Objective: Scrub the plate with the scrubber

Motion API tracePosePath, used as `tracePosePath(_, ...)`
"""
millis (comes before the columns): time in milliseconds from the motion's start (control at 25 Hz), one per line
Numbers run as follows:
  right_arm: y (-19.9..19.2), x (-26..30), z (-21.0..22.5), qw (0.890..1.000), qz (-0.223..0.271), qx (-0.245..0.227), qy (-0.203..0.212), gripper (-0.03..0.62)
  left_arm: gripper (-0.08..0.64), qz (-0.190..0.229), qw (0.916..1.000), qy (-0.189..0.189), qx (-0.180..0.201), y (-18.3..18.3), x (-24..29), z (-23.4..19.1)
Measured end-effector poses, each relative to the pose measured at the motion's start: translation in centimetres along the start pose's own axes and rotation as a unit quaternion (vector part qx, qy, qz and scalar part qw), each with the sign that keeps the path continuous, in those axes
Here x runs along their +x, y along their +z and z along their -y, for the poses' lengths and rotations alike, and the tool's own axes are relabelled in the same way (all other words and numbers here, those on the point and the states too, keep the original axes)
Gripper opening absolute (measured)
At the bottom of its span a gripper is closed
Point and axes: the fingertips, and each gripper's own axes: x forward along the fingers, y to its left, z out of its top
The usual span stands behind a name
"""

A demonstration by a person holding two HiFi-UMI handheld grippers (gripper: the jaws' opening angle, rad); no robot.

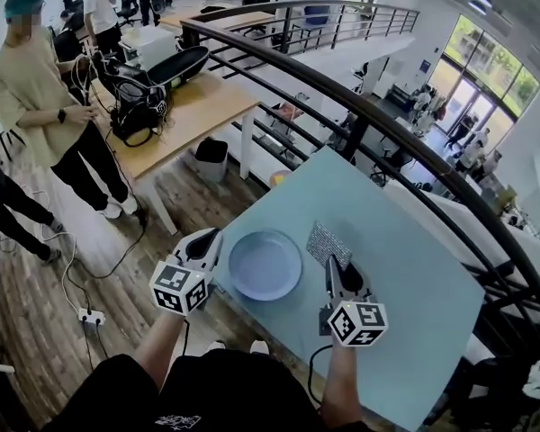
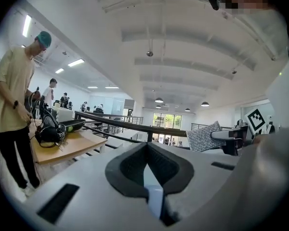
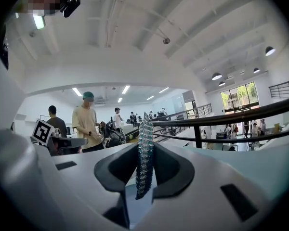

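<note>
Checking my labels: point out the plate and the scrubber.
plate (image 1: pixel 265 265): head view, bare centre of the dish.
scrubber (image 1: pixel 328 241): head view, middle of its grey mesh face.

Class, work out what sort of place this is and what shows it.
Probably a mezzanine in an open-plan office or lab: a curved railing overlooks a lower floor, and a wooden desk carries cabled equipment.

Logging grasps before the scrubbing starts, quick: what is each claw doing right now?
Left claw: closed on the rim of the plate.
Right claw: closed on the scrubber.
</note>
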Motion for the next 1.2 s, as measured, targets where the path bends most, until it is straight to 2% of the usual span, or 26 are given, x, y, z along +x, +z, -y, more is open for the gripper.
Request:
tracePosePath(120,1.2,-0.6,-0.8,1.0,0.012,-0.009,-0.012,0.083,0.008,0.007,0.9998,-0.015,0.014,1.3,-0.2,-0.1)
tracePosePath(360,2.4,-1.7,-1.9,0.999,0.03,-0.014,-0.035,0.083,0.008,0.024,0.9989,-0.038,0.01,2.9,-0.3,-0.6)
tracePosePath(640,3.1,-1.8,-2.0,0.996,0.046,-0.026,-0.065,0.083,0.008,0.035,0.9976,-0.056,0.023,3.9,0.3,-1.5)
tracePosePath(1200,3.0,-0.8,-1.9,0.996,0.046,-0.029,-0.066,0.081,0.008,0.03,0.9976,-0.056,0.026,3.2,1.1,-1.8)
